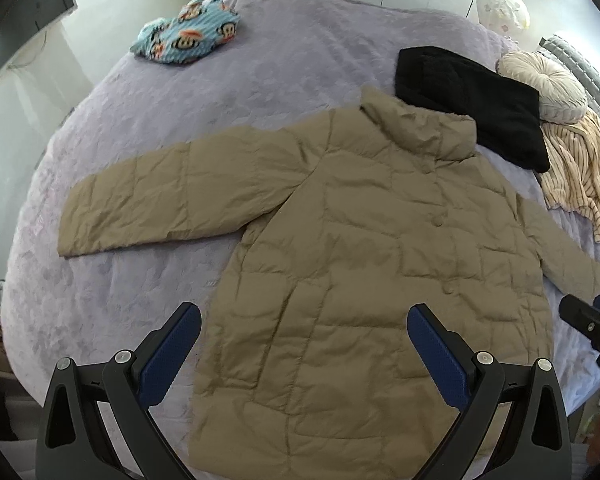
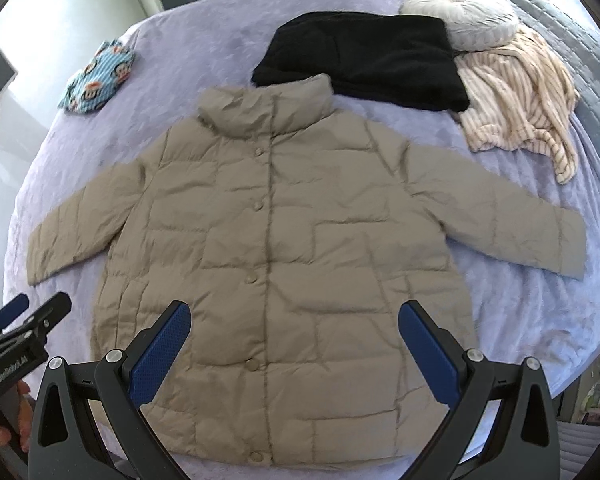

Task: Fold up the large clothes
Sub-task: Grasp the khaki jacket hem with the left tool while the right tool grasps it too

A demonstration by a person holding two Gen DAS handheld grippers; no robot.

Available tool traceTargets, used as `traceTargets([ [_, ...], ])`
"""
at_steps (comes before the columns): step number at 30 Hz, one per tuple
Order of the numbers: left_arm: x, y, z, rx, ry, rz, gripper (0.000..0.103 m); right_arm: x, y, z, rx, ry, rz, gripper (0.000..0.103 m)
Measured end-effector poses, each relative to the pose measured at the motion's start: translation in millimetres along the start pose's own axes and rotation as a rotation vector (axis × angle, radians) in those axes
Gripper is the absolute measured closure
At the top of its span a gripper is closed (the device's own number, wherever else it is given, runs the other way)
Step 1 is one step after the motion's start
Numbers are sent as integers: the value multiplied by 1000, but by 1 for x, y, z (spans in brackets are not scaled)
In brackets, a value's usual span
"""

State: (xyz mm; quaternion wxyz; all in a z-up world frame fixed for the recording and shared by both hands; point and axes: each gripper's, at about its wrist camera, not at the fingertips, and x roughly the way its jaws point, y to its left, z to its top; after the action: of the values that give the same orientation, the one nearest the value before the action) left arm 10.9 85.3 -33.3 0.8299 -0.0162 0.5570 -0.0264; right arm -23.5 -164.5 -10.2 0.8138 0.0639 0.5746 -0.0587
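Both claws are wide open and hold nothing: the left claw (image 1: 304, 328) and the right claw (image 2: 294, 326) hang over the bottom of one tan coat (image 2: 268, 248). It lies flat on the purple bed (image 2: 204, 52), front up, two sleeves spread out. Behind it are one black cloth (image 2: 364, 56), one striped cloth (image 2: 516, 96), one round pillow (image 2: 460, 12) and one blue monkey cloth (image 2: 96, 76).

Both wrist views look down from the hem across the same spread jacket (image 1: 340, 240), left view offset leftward.
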Motion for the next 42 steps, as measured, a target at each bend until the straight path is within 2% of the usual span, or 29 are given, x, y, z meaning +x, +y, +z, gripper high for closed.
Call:
traceTargets([
  [3,14,27,-2,-45,21,-37,0,11,21,-3,-19,15,3,0],
  [8,42,81,-2,-136,18,-100,0,34,56,-6,-5,29,70,0],
  [14,92,165,6,-322,-40,-264,0,71,101,-10,-8,17,179,0],
  [17,121,207,8,-422,-68,-323,0,108,126,-15,-49,168,220,0],
  [20,153,248,10,-554,-73,-376,0,126,140,-18,-63,175,220,0],
  [24,185,283,15,-663,-85,-392,0,147,148,-17,-41,184,235,0],
  [28,197,299,32,-704,-142,-367,1,161,155,-10,-18,150,248,0],
  [30,199,305,41,-729,-181,-336,10,161,158,-4,-16,123,257,0],
  [31,199,309,46,-742,-192,-321,26,162,161,1,-15,107,262,0],
  [32,199,313,50,-753,-198,-312,49,163,162,4,-12,94,269,0],
  [33,201,317,54,-760,-204,-325,65,164,163,9,-7,80,276,0],
  [34,203,320,57,-763,-213,-362,92,166,164,14,0,66,281,0],
  [35,204,324,62,-769,-223,-405,94,167,165,19,6,57,284,0],
  [36,199,325,65,-762,-238,-401,94,168,167,26,16,48,289,1],
  [37,193,325,70,-731,-257,-384,94,170,168,32,26,38,302,3],
  [38,184,320,75,-686,-277,-359,94,172,168,38,34,29,318,17],
  [39,174,317,80,-643,-298,-343,94,176,171,45,39,30,329,46],
  [41,151,309,88,-558,-341,-323,94,189,176,58,68,52,363,85],
  [42,141,304,93,-521,-356,-317,94,194,177,62,85,54,388,87],
])
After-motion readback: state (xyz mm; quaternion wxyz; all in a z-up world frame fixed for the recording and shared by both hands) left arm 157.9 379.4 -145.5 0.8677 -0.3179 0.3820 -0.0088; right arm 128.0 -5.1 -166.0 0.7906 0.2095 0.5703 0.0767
